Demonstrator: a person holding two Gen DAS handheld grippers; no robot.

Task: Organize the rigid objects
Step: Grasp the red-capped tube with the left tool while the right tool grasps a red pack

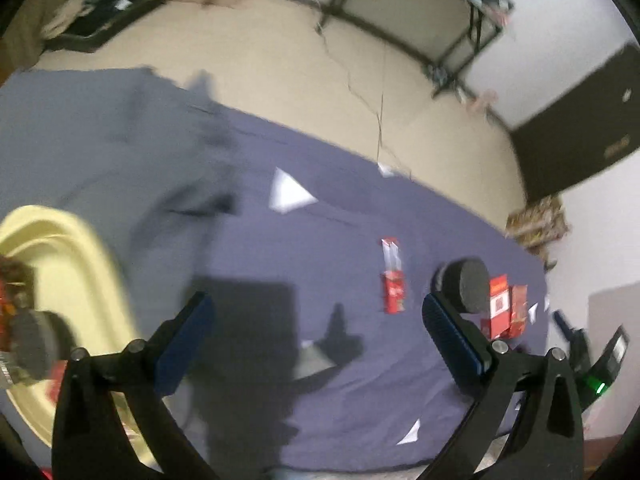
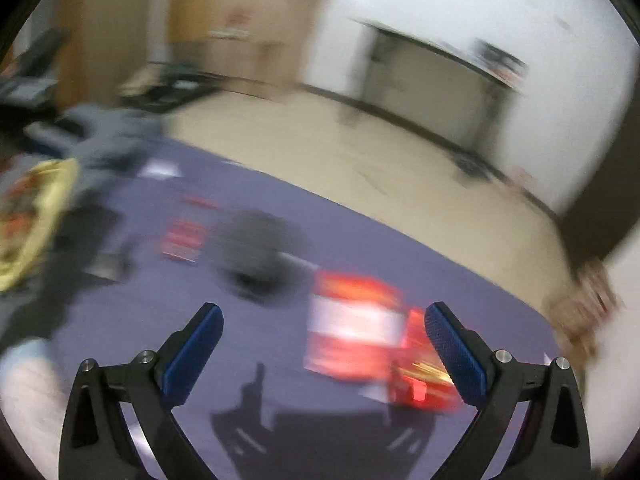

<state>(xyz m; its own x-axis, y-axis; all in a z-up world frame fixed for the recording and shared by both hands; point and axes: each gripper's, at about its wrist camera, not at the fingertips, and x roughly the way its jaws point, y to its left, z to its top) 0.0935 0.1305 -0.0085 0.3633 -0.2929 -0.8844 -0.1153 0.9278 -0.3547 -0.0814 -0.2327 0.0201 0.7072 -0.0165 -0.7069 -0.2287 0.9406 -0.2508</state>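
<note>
Blur is smearing most of the right wrist view, while the left wrist view is staying fairly sharp. The left gripper (image 1: 316, 332) is hanging released over the purple cloth (image 1: 344, 240), its blue pads (image 1: 448, 328) spread wide with nothing between them. A yellow tray (image 1: 76, 248) is sitting at the left edge of the frame, with reddish things and a dark round object inside it, too blurred to name. A narrow red packet (image 1: 393, 284) is lying on the cloth right of centre. Further right, a dark foam disc (image 1: 472, 284) is standing just beside a red box (image 1: 500, 308), the two touching or nearly so. White paper scraps (image 1: 288, 192) are lying scattered across the cloth.

The right gripper (image 2: 324, 344) is also hanging released, jaws wide, empty. The red box (image 2: 352, 336) is showing between its pads in the lower centre-right, lying on the cloth (image 2: 160, 320) and not gripped. The dark disc (image 2: 256, 248) is sitting above centre-left, the yellow tray (image 2: 36, 216) at the far left edge.
</note>
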